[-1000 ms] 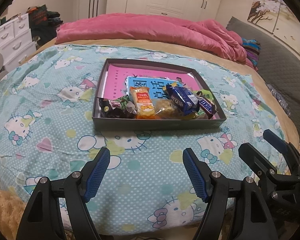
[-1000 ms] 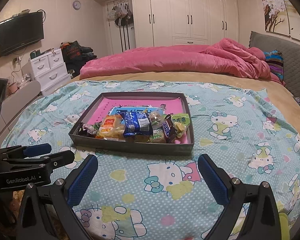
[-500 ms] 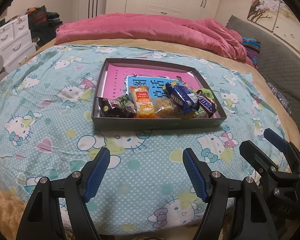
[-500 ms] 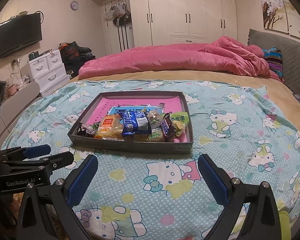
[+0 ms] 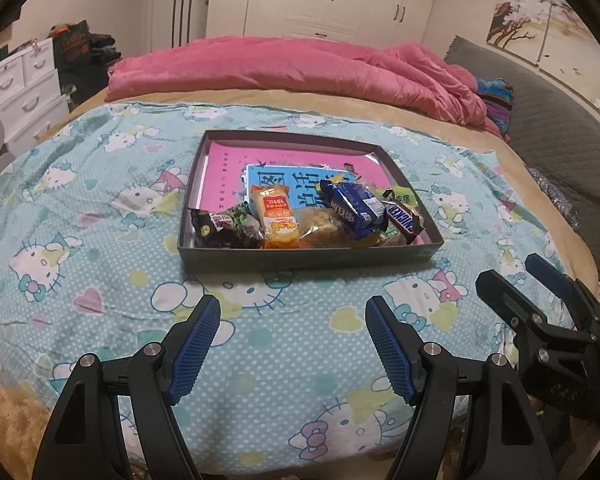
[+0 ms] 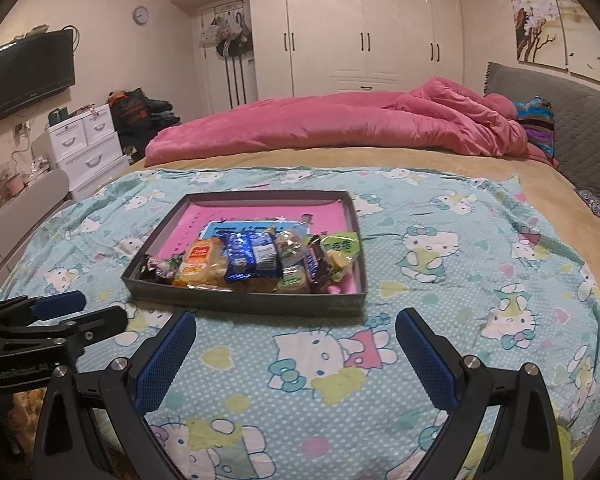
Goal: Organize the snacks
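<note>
A shallow dark grey box [image 5: 300, 258] [image 6: 244, 304] lies on the blue cartoon-cat bedspread [image 5: 100, 208], lined with pink and blue sheets. Along its near side lie several snacks: an orange bread pack [image 5: 274, 216] [image 6: 198, 266], a blue biscuit pack [image 5: 354, 204] [image 6: 250, 256], a brown Snickers bar [image 5: 402, 218] [image 6: 314, 264], dark candy wrappers [image 5: 220, 226] and a green pack [image 6: 340, 248]. My left gripper [image 5: 292, 344] hovers open over the bedspread in front of the box, holding nothing. My right gripper [image 6: 296, 354] is likewise open and empty, short of the box.
A pink duvet [image 6: 340, 128] is heaped along the far side of the bed, with a grey headboard [image 6: 560, 112] at right. White drawers [image 6: 88, 140], a wall TV [image 6: 28, 72] and white wardrobes [image 6: 364, 32] stand beyond. Each gripper shows in the other's view [image 5: 540, 312] [image 6: 44, 320].
</note>
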Demonstrator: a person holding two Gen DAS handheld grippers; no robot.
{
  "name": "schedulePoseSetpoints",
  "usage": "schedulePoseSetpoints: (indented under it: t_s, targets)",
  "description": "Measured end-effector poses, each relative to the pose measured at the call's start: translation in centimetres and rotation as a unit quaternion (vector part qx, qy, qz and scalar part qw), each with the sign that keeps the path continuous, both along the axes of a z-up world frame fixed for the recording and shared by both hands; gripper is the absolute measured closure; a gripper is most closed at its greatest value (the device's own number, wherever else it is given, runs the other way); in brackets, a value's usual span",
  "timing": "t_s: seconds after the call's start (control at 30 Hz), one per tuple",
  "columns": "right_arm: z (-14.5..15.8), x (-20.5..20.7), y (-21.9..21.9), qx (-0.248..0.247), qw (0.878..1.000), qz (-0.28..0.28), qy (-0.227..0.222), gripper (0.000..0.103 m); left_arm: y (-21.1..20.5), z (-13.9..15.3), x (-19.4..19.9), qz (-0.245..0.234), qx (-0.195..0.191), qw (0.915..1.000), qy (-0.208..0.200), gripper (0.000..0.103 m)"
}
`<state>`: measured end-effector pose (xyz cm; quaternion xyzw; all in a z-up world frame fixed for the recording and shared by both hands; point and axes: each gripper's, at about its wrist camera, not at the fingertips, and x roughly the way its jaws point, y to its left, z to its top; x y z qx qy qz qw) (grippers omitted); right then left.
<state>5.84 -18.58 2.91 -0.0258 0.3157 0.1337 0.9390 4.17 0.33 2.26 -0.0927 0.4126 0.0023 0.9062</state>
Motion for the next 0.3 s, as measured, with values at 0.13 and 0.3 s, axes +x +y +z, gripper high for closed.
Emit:
schedulePoseSetpoints:
  t_s: [0.13,0.3]
  targets:
    - [-0.1,0.7,-0.8,-0.008,1.000,-0.015,-0.004,0.002,0.5,-0.1,0.3,0.009,-0.009,0.9999,0.006,0.027]
    - [-0.6,2.8,-2.9,-0.004,0.999,-0.048,-0.002,0.002,3.3,0.1,1.0,0.034,-0.044,0.9984,-0.005,0.027]
